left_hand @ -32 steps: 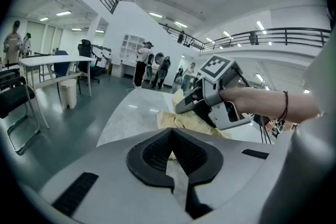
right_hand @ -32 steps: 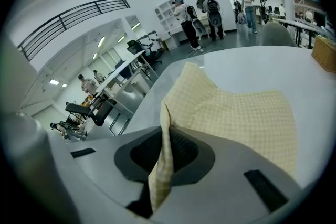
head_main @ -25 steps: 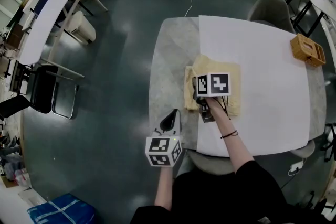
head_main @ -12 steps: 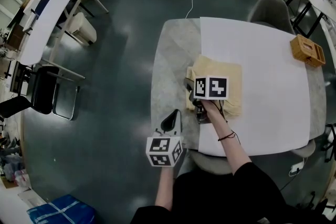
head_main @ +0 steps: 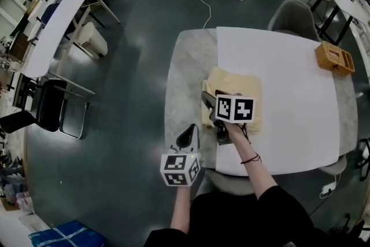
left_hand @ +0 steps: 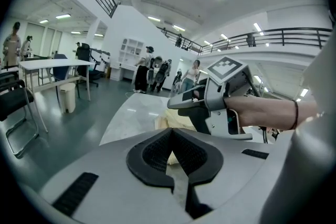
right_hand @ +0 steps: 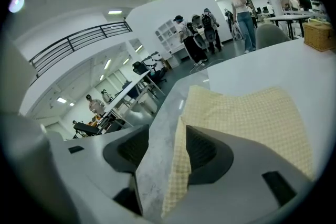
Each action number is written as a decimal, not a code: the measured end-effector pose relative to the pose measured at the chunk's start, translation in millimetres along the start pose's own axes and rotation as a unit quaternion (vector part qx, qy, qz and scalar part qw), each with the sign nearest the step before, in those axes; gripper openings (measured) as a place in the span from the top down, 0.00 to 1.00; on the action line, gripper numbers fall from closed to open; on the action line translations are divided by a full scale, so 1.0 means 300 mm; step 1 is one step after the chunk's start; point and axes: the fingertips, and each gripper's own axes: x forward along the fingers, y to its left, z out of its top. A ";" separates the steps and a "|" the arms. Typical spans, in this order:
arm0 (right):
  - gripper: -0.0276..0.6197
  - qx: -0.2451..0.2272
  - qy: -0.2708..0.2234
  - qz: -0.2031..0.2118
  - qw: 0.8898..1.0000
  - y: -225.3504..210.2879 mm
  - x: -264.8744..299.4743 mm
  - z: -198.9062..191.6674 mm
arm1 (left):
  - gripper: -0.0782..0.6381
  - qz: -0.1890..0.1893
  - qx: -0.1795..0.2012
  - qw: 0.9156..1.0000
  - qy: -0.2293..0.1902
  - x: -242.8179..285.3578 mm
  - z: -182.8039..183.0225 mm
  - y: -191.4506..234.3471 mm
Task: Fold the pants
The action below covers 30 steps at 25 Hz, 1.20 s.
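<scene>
at the near edge of the table (head_main: 184, 61), my right arm reaches forward from my body, forearm straight, a dark band (head_main: 252, 158) round the wrist, and my right hand (head_main: 233, 131) tips the right gripper (head_main: 208, 102) down toward the cloth. its jaws have just been opening and now stand wide apart; the near left edge of the pants (head_main: 238, 84) runs up between them, but neither pad presses on it, so the cloth is let go. the pants lie folded into a pale yellow checked block, flat on the table where the grey marble meets the white sheet (head_main: 289, 84). my left arm is bent in closer to me, and it holds the left gripper (head_main: 189, 131) by the table's near left corner, pointing forward and a little down, apart from the pants. its jaws are closed tip to tip with nothing in them. a wooden basket (head_main: 334, 58) sits at the far right of the table.
</scene>
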 end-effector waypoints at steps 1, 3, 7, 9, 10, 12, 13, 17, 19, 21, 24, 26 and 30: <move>0.61 0.000 -0.002 0.008 1.000 -0.003 -0.018 0.000 | 0.87 0.000 0.003 1.000 -0.002 -0.001 0.008 -0.009; 0.68 -0.008 -0.004 0.022 1.000 -0.012 -0.052 -0.003 | 0.87 0.000 0.009 1.000 -0.006 -0.002 0.024 -0.025; 0.85 -0.038 -0.010 0.047 0.998 -0.029 -0.131 -0.011 | 0.87 0.002 0.019 1.000 -0.016 -0.009 0.056 -0.065; 0.90 -0.052 -0.015 0.056 0.997 -0.033 -0.175 -0.006 | 0.87 0.002 0.022 0.999 -0.024 -0.017 0.084 -0.082; 0.91 -0.059 -0.019 0.060 0.996 -0.033 -0.198 -0.002 | 0.87 0.002 0.024 0.999 -0.029 -0.022 0.101 -0.091; 0.92 -0.070 -0.031 0.071 0.994 -0.033 -0.252 0.010 | 0.87 0.002 0.031 0.999 -0.039 -0.032 0.134 -0.112; 0.93 -0.074 -0.039 0.078 0.993 -0.033 -0.281 0.014 | 0.87 0.003 0.035 0.998 -0.043 -0.038 0.149 -0.123; 0.93 -0.090 -0.074 0.107 0.987 -0.028 -0.408 0.034 | 0.87 0.004 0.052 0.997 -0.064 -0.073 0.205 -0.165; 0.93 -0.100 -0.094 0.115 0.984 -0.030 -0.475 0.046 | 0.87 0.007 0.059 0.995 -0.076 -0.096 0.231 -0.183; 0.93 -0.109 -0.112 0.120 0.980 -0.033 -0.537 0.058 | 0.87 0.008 0.066 0.994 -0.087 -0.117 0.253 -0.200; 0.93 -0.118 -0.138 0.124 0.975 -0.041 -0.629 0.073 | 0.87 0.011 0.073 0.992 -0.104 -0.150 0.282 -0.226; 0.93 -0.122 -0.158 0.126 0.972 -0.045 -0.690 0.084 | 0.87 0.013 0.079 0.990 -0.118 -0.177 0.303 -0.243; 0.93 -0.127 -0.195 0.127 0.964 -0.063 -0.801 0.109 | 0.87 0.020 0.089 0.986 -0.141 -0.227 0.336 -0.276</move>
